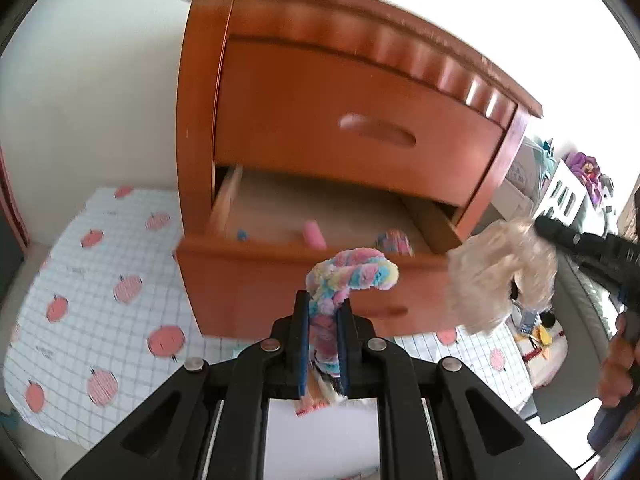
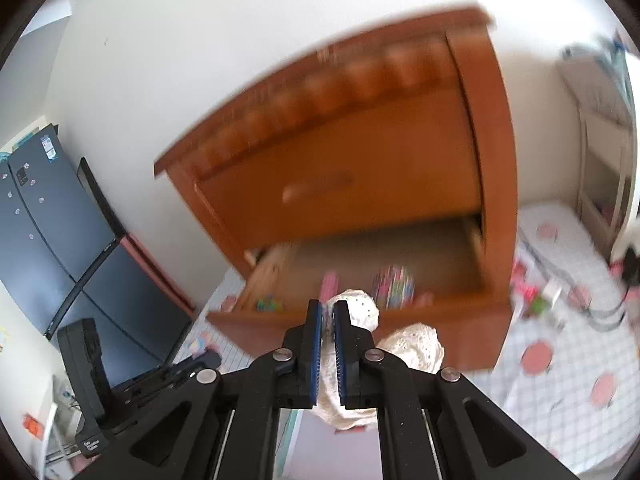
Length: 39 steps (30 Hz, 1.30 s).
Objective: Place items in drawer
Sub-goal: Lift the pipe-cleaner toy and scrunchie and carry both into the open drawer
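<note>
An orange-brown wooden nightstand [image 1: 360, 92] stands ahead, its lower drawer [image 1: 320, 216] pulled open. Inside lie a pink item [image 1: 313, 233], a small blue piece [image 1: 241, 235] and a multicoloured item [image 1: 396, 242]. My left gripper [image 1: 325, 308] is shut on a fluffy pastel rainbow sock [image 1: 352, 270], held just in front of the drawer's front panel. My right gripper [image 2: 328, 312] is shut on a cream lacy cloth [image 2: 360, 312] that hangs before the open drawer [image 2: 380, 256]. From the left wrist the cream cloth [image 1: 500, 272] shows at the right, under the other black gripper [image 1: 580, 240].
A white mat with pink apple prints [image 1: 92, 280] covers the floor around the nightstand. A dark refrigerator [image 2: 52, 224] stands at the left of the right wrist view. Toys and clutter [image 2: 536, 292] lie on the mat [image 2: 560, 340] to the right. A hand [image 1: 620, 356] grips the right tool.
</note>
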Motion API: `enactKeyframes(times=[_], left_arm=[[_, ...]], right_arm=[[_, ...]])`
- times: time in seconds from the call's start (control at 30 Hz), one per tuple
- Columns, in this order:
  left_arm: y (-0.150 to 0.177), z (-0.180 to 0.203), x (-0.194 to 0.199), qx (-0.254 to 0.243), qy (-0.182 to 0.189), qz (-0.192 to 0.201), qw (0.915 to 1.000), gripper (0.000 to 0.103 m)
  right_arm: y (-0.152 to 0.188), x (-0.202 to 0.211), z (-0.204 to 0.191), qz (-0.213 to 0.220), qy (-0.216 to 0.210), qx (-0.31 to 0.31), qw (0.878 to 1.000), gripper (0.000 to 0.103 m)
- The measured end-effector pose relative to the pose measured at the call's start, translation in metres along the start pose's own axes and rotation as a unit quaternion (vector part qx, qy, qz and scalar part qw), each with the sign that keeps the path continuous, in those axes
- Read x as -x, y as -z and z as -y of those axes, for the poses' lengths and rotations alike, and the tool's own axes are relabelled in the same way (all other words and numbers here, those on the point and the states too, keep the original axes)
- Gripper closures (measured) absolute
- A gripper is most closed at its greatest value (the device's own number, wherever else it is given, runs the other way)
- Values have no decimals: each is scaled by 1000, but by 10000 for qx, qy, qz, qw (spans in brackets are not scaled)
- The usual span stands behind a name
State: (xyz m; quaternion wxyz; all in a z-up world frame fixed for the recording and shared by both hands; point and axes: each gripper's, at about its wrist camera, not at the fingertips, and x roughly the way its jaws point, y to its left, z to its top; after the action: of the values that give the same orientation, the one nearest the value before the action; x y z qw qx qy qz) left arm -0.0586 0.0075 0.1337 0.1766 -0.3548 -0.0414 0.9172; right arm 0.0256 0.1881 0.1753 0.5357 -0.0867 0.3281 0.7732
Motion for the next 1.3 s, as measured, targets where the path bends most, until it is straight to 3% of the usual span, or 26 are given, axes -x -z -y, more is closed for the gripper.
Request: enactKeyframes(times=[0.17, 0.33, 0.57, 0.97, 1.3], left_arm=[[-40, 4, 5, -136, 7, 272, 9995, 91], [-64, 8, -9, -387, -194, 331, 9985, 91], [-82, 8, -56, -544, -410, -39, 9977, 91], [-79, 5, -134, -689, -779, -831, 9911, 91], [-77, 1, -168, -669, -889, -1285, 9854, 91]], right_arm=[[-41, 6, -6, 372, 222, 306, 9986, 96], [-61, -8, -2, 437, 474, 431, 9970, 96], [-52, -57, 25, 1, 736, 418, 9964, 96], [-24, -120, 59, -783, 1049, 513, 9901, 96], [-13, -150, 62, -1298, 1088, 595, 9838, 96]])
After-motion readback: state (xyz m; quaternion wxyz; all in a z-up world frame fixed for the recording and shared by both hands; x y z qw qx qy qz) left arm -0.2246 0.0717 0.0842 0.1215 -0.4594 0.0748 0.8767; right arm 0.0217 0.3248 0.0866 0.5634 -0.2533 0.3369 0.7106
